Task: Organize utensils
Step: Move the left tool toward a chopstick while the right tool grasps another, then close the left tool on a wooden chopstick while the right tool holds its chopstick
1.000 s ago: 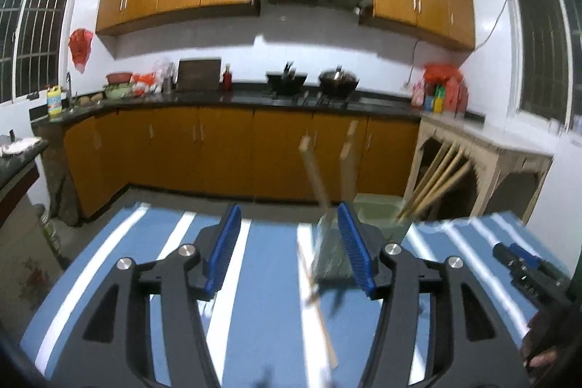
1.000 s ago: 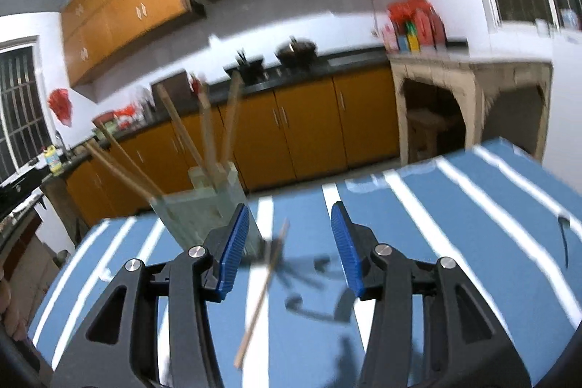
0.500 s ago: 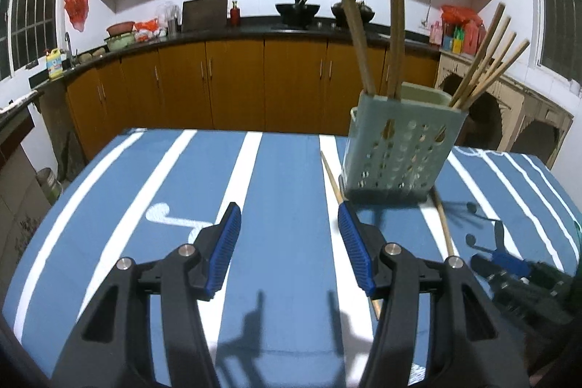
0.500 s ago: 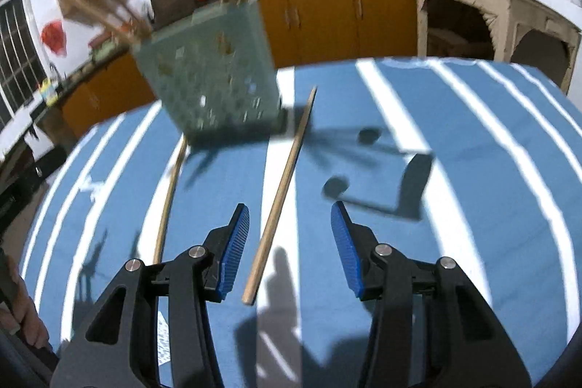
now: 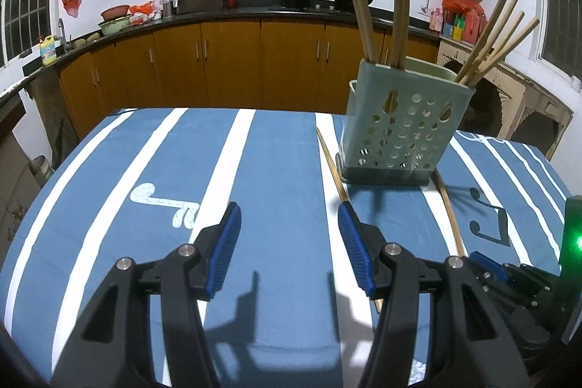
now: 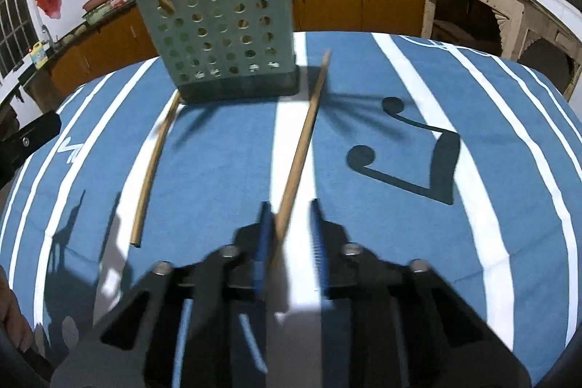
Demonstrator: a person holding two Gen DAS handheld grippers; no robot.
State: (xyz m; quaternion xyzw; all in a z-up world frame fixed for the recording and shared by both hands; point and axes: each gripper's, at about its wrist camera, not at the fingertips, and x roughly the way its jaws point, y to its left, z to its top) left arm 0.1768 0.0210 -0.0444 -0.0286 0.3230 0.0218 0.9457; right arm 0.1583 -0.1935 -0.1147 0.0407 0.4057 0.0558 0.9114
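Straddling the near end of one chopstick (image 6: 301, 140), right gripper (image 6: 290, 224) has narrowed jaws, left pad touching, right pad apart; left gripper (image 5: 289, 235) hangs wide apart over the striped tablecloth (image 5: 152, 170). Second chopstick (image 6: 154, 162) lies leftward; perforated green holder (image 6: 222, 35) of chopsticks stands near the table's far edge.

Left gripper (image 5: 289, 242) jaws wide apart, empty, over striped tablecloth (image 5: 152, 170). Perforated holder (image 5: 403, 126) upright, chopsticks inside. Loose chopstick (image 5: 333, 170) lying beside holder.

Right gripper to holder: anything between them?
Only the chopstick itself, running from the right gripper up past the holder over bare tablecloth, in the right wrist view.
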